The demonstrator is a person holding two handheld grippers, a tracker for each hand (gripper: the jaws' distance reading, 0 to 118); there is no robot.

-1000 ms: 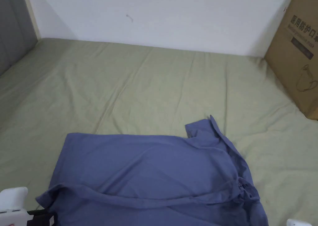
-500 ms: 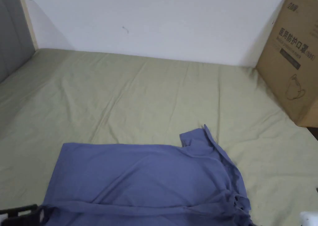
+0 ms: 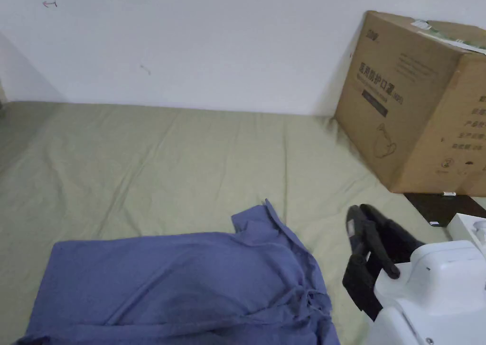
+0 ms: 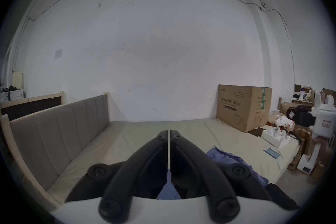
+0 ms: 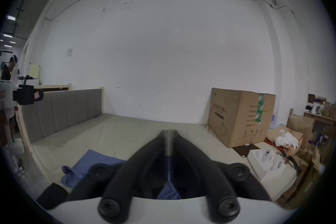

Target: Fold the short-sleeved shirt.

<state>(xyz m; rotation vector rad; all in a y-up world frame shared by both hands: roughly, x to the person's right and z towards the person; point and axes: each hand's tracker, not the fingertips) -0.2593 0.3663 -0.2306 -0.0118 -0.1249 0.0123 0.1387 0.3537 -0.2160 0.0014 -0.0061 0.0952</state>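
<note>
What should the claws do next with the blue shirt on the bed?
Probably bring the right claw down to the shirt's bunched right edge and open it there. The shirt lies rumpled on the green sheet; both claws are shut, raised, holding nothing; the left claw points at the wall.

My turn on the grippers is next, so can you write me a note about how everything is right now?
Left gripper: fingers shut, empty, raised with the shirt below it.
Right gripper: fingers shut, empty, raised just right of the shirt.
Shirt: lies on the bed near the front edge. One sleeve pokes out at the far side, and the cloth is bunched at the right end.
Done: it looks partly folded, with a layer lapped over along the near side, though that is hard to be sure of.
Left: probably tuck in the sleeve, smooth the bunched end and finish the folds.
</note>
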